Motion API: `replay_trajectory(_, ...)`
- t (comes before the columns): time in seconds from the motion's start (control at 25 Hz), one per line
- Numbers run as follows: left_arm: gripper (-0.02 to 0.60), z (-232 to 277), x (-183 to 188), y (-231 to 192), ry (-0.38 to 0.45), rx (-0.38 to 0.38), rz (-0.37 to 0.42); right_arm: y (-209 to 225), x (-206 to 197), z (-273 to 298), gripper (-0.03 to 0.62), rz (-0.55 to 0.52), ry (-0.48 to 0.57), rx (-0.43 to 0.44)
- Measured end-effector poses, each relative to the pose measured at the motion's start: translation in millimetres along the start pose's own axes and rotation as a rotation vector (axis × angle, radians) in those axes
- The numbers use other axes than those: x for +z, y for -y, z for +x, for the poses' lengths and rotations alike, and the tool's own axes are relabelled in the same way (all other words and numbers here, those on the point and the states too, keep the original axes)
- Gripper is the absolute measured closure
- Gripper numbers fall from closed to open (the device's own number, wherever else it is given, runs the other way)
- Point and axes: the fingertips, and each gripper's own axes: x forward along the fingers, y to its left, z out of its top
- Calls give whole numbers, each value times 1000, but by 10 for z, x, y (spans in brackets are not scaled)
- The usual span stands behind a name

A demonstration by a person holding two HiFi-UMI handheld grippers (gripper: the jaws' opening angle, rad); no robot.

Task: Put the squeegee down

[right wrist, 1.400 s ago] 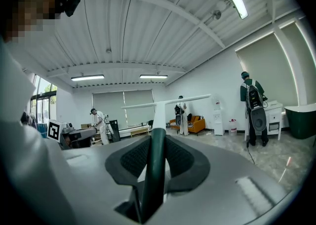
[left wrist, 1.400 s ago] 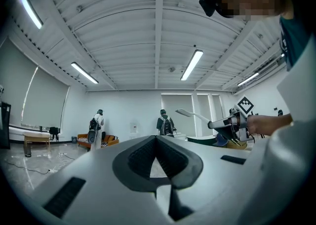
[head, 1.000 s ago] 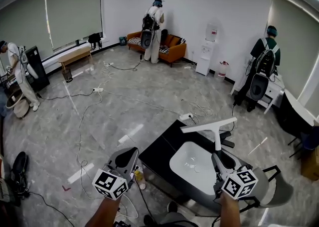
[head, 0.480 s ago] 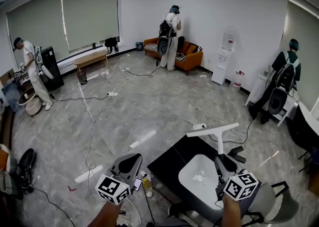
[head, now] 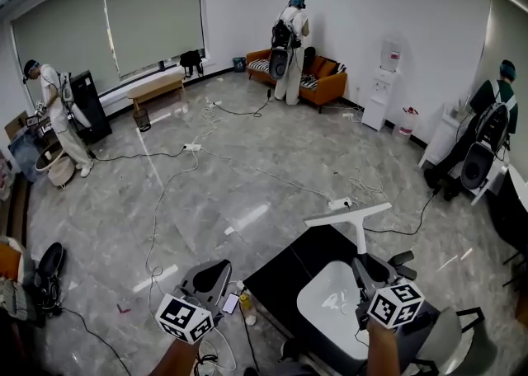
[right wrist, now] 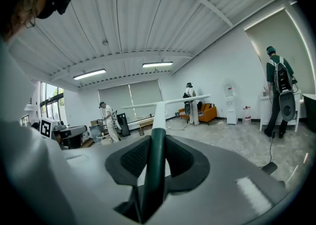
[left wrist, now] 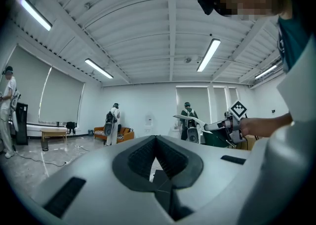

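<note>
Head view: the white sink [head: 323, 310] sits in a black counter [head: 285, 265] at the lower right. The right gripper [head: 363, 268] is over the sink's right rim, with its marker cube nearest the camera. Its jaws are clamped on the handle of the squeegee [head: 359, 230]. The handle runs away from the jaws past the sink's far rim. The white blade crosses its end like the bar of a T, off the counter and in the air. The left gripper [head: 215, 270] is left of the sink, beyond the counter's left edge and above the grey floor [head: 206, 176]. It is well apart from the squeegee.

Left gripper view: the two dark pads of the left gripper [left wrist: 157, 139] meet at their tips, and nothing is between them. To the right and further off, the right gripper [left wrist: 223, 126] is seen from the side with its marker cube on top. The squeegee [left wrist: 190, 119] sticks out of its jaws toward the left of the picture. The sink does not show here.

Right gripper view: the squeegee's dark green handle [right wrist: 154, 169] runs straight up the middle between the jaws of the right gripper [right wrist: 157, 142]. A pad presses on each side of it. Beyond the tips the stem turns white and ends in the long blade [right wrist: 168, 102], which lies level across the picture. The left gripper [right wrist: 69, 133] shows small at the far left. The sink is out of sight here too.
</note>
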Motion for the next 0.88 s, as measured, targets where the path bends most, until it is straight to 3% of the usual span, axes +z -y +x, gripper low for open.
replay_trajectory(0.88, 577, 1384, -1142, -435, -190, 27, -66, 1449, -1071, 1472, 493, 107, -186, -20)
